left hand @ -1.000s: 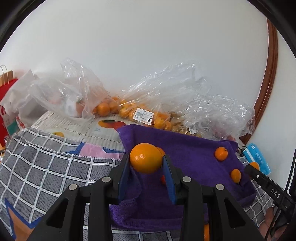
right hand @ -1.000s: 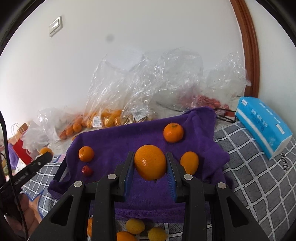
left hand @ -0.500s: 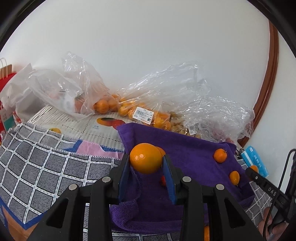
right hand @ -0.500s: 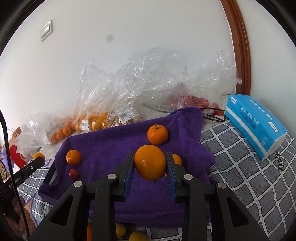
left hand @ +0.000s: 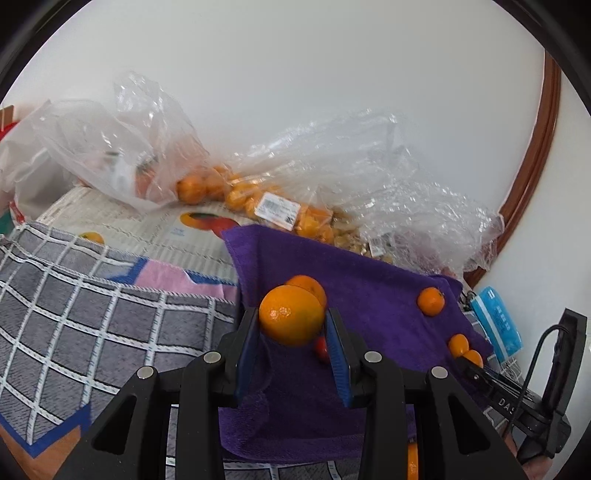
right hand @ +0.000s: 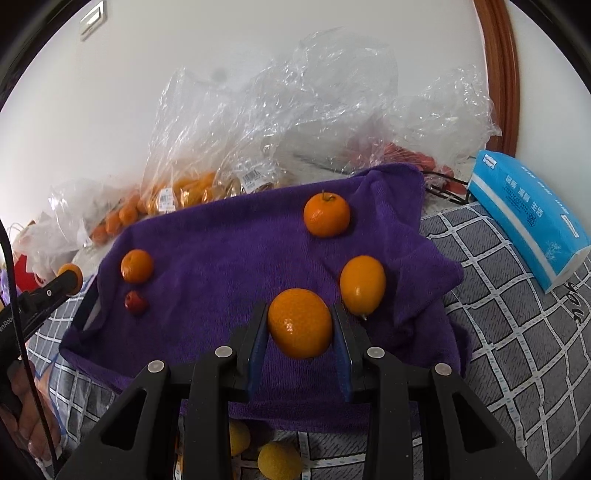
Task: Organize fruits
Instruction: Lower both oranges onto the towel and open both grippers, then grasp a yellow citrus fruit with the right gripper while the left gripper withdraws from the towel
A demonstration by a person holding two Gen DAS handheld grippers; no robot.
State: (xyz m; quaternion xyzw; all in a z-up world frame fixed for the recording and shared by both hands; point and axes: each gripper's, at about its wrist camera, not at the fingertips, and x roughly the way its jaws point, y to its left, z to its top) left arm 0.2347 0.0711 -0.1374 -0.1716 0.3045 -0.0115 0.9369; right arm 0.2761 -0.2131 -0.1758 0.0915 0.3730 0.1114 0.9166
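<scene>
Both tongs clamped on fruit: left tongs (left hand: 291, 332) gripping orange (left hand: 291, 314), right tongs (right hand: 300, 334) gripping mandarin (right hand: 300, 323). Lower gently onto bare purple towel (right hand: 221, 251), left of lemon-shaped fruit (right hand: 362, 284); release only once resting, preventing rolling.

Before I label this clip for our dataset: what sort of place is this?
Probably a room at home: a checked blanket like bedding, a purple towel spread on it, supermarket fruit bags against a wall with a light switch.
</scene>
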